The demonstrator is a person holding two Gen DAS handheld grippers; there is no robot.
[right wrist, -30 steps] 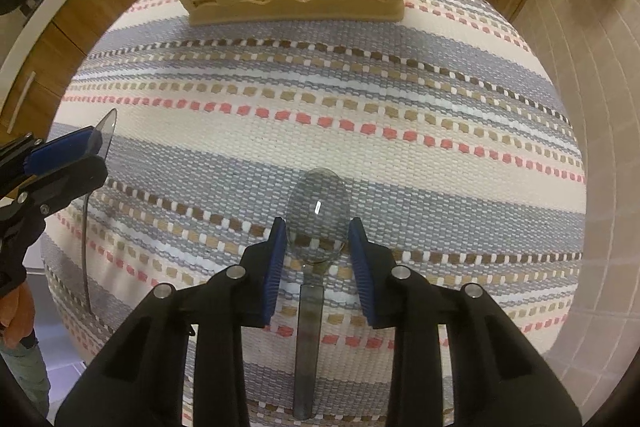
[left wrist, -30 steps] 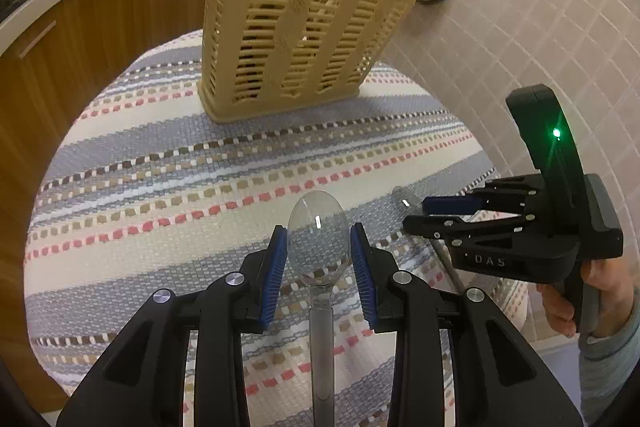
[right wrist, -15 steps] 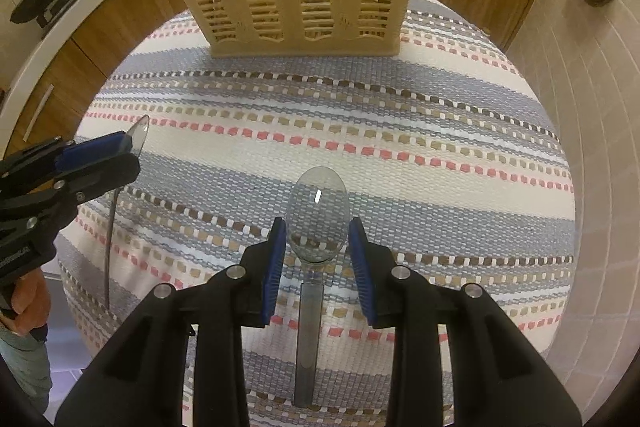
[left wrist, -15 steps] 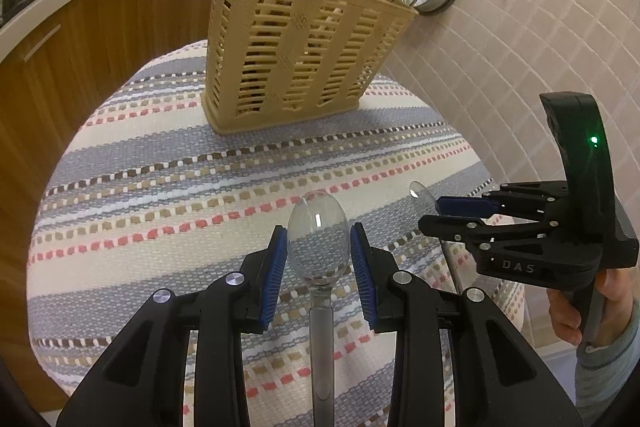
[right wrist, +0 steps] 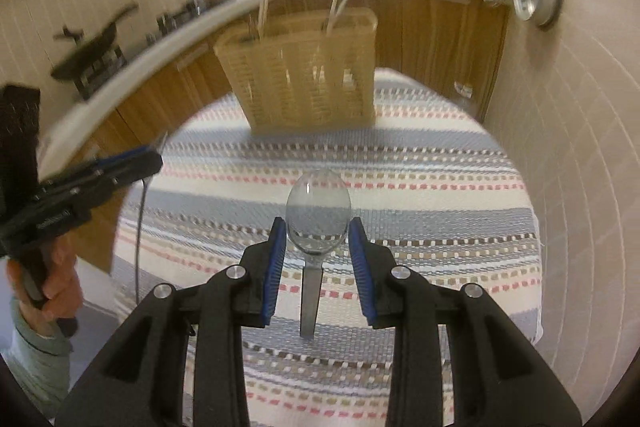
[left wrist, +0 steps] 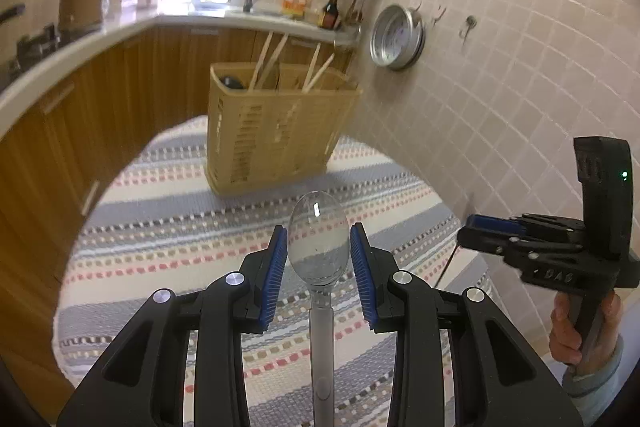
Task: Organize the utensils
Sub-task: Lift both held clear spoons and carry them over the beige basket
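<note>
My left gripper (left wrist: 318, 247) is shut on a clear plastic spoon (left wrist: 317, 239), bowl forward between the blue pads. My right gripper (right wrist: 317, 241) is shut on a second clear spoon (right wrist: 318, 215) the same way. Both are held above the striped cloth. A beige slotted utensil basket (left wrist: 276, 131) stands at the far side of the table with several sticks and utensils in it; it also shows in the right wrist view (right wrist: 304, 75). The right gripper shows at the right of the left wrist view (left wrist: 520, 239), the left gripper at the left of the right wrist view (right wrist: 92, 183).
The round table carries a striped woven cloth (left wrist: 168, 227). A tiled wall (left wrist: 500, 67) runs close along the right side, with a metal steamer pan (left wrist: 396, 37) hanging on it. Wooden cabinets and a counter (left wrist: 80, 67) curve behind the table.
Both grippers have lifted and tilted up with their spoons. The basket now appears farther off and lower in both views, and the kitchen counter and window have come into sight.
</note>
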